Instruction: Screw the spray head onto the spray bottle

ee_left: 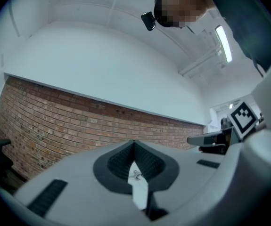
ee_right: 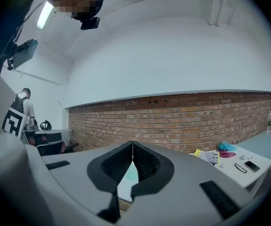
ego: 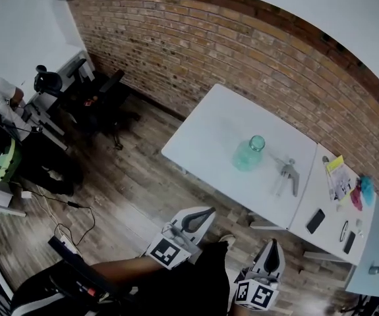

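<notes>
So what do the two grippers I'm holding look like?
Both the left gripper and right gripper have pale grey, rounded bodies tapering to two jaws lined with black ribbed pads. Each carries a white cube printed with black square markers at its rear.

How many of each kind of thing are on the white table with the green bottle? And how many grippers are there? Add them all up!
spray bottle: 1
spray head: 1
grippers: 2 (left gripper, right gripper)
Total: 4
</notes>
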`<state>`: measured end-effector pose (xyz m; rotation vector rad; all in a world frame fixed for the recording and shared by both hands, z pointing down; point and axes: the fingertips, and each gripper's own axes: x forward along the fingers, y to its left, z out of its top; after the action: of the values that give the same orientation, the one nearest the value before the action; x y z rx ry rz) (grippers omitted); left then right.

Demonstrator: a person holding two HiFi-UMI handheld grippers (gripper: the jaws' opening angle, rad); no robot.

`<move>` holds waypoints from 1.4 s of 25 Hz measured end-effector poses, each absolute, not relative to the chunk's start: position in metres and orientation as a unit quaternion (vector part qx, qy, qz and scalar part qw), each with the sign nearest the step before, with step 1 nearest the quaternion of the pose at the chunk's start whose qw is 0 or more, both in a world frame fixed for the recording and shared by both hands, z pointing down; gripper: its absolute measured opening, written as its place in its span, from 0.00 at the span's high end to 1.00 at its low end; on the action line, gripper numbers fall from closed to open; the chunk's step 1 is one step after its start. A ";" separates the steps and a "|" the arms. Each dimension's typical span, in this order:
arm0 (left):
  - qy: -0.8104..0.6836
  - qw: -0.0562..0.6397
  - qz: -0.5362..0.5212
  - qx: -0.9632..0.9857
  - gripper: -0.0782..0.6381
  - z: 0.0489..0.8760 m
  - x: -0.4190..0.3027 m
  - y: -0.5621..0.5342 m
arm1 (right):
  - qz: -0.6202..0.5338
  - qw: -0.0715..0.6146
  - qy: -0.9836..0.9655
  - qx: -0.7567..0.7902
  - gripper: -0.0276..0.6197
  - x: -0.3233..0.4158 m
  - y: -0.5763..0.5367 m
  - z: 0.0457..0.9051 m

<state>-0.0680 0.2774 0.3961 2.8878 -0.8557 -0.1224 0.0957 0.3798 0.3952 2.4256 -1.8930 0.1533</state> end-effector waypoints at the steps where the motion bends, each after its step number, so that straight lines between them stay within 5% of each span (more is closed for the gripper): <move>1: -0.287 0.062 -0.040 0.955 0.89 0.396 -0.065 0.273 | 0.049 0.029 -0.616 0.785 0.95 0.099 0.374 0.396; 21: -0.328 0.037 -0.036 0.943 0.89 0.376 0.107 0.172 | 0.057 0.017 -0.646 0.761 0.95 0.293 0.257 0.401; 35: -0.332 0.041 -0.028 0.942 0.89 0.389 0.165 0.105 | 0.083 0.035 -0.648 0.756 0.95 0.344 0.187 0.415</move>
<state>0.1655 0.1052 0.3886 2.8855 -1.0162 -0.0869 0.3443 0.1869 0.4151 2.3251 -1.9908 0.2561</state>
